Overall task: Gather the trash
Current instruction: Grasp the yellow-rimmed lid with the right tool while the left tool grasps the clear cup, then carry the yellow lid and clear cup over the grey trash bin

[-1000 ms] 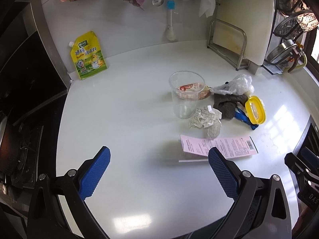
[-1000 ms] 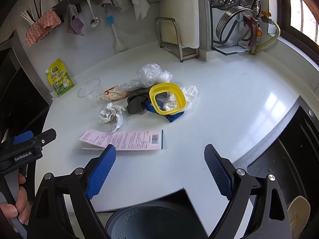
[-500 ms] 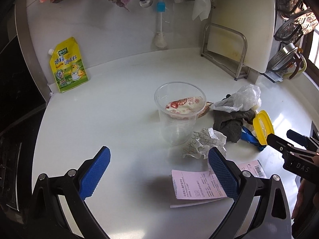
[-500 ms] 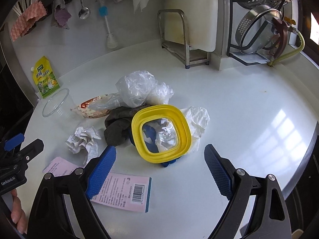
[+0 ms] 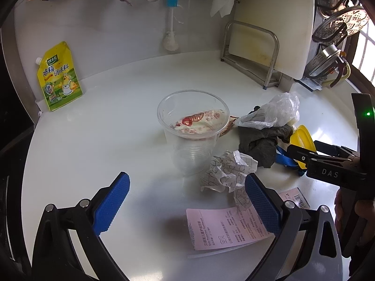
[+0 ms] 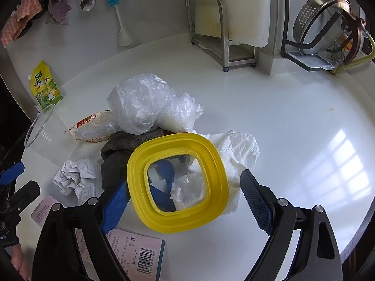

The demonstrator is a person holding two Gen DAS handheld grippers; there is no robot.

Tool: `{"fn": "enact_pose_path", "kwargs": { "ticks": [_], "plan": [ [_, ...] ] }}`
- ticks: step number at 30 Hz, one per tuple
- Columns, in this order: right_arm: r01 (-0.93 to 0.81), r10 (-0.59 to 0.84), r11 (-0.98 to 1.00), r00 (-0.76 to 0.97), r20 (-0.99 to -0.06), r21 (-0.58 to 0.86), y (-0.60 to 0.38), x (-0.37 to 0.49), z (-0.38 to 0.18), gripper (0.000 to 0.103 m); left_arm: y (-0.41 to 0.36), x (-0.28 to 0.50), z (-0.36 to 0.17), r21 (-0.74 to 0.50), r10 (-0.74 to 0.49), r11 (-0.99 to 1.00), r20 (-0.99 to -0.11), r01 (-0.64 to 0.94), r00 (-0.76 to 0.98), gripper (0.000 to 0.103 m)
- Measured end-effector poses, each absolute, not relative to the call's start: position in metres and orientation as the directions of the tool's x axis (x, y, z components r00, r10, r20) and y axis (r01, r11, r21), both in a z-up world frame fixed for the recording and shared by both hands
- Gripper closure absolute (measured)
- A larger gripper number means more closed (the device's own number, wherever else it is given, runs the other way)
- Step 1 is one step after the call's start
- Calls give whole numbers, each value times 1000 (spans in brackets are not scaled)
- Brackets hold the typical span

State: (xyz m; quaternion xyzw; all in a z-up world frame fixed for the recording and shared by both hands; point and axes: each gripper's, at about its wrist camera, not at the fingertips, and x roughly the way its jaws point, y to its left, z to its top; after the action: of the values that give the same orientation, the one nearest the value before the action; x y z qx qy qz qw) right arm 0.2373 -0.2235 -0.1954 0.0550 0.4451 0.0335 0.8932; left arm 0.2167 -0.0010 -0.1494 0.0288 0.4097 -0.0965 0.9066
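A white kitchen bench (image 5: pixel 93 145) carried the trash. In the left wrist view, your left hand-held gripper (image 5: pixel 187 201) gaped empty before a clear cup (image 5: pixel 192 135), crumpled paper (image 5: pixel 227 173) and a pink receipt (image 5: pixel 225 229). In the right wrist view, your right hand-held gripper (image 6: pixel 185 199) stood spread around a yellow lid (image 6: pixel 178 182), not pinching it.

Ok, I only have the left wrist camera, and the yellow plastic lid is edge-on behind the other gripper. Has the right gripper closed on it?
Observer: No. The right gripper is open, one finger on each side of the square yellow lid with a clear centre.
Operator: Is there anything beside it that I can't see?
Observer: A crumpled white paper towel lies at its right edge, partly under it.
Operator: And beneath it?
Observer: Through the clear centre, crinkled clear plastic shows.
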Motion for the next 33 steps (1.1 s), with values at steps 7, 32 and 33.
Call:
{"fn": "enact_pose_path", "kwargs": {
  "ticks": [7,32,33],
  "plan": [
    [-41,94,995,621,-778,87,-216,238,-193,18,-2,222,-159,-18,-161,975,-745,221,647,6],
    [133,112,951,690,-715,277,-240,167,-156,34,-11,260,-165,-38,-151,984,-703,176,695,6],
    [142,108,948,695,-711,283,-240,163,-153,34,-14,262,-167,-24,-142,984,-700,175,700,6]
  ]
}}
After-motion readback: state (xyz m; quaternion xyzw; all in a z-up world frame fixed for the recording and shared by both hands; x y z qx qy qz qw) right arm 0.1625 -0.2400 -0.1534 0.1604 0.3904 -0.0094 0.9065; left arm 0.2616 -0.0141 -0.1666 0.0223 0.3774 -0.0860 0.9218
